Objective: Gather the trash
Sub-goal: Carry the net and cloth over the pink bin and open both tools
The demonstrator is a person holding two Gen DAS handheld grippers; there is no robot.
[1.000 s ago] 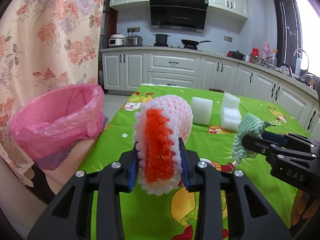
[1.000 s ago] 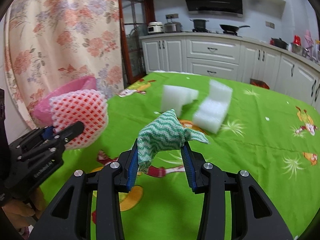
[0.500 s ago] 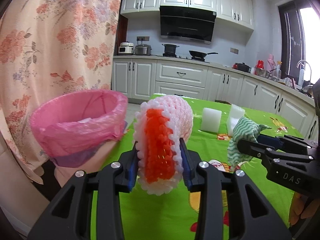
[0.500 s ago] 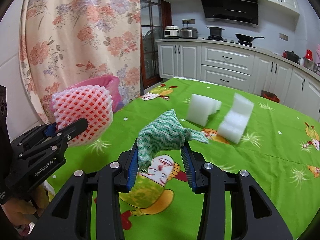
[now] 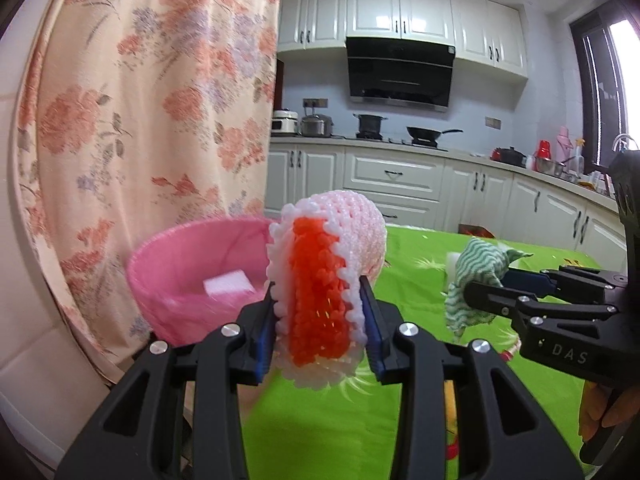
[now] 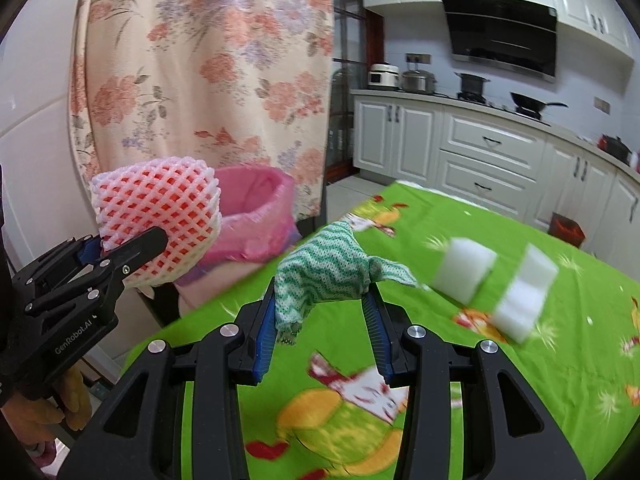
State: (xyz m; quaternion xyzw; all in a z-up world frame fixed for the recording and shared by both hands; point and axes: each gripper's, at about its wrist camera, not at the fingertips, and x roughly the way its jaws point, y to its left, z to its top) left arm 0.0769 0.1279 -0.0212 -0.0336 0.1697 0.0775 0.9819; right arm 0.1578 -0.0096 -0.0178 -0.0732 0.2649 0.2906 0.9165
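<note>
Foam fruit net, pink-white mesh sleeve with an orange-red lining: looks very light, soft, springy, squashes under the pads; best pinched across its folded middle, as it is now. Left gripper is closed on it, jaws a narrow way apart with the net squeezed between the blue pads, held in the air just beside the pink-lined bin off the worktop's left edge. One white foam block already lies inside the bin.

Green-white zigzag cloth: limp, light, no stiffness, a loose tail droops to the right; grab the bunched centre so nothing trails. Right gripper is clamped on that bunch, jaws narrowly parted, cloth raised above the worktop near its left edge, short of the bin.

Two white foam blocks lie further in on the worktop, near each other, not touching. Likely light and crushable; take across flat faces.

Judgement: both loads ready for drop into bin.
</note>
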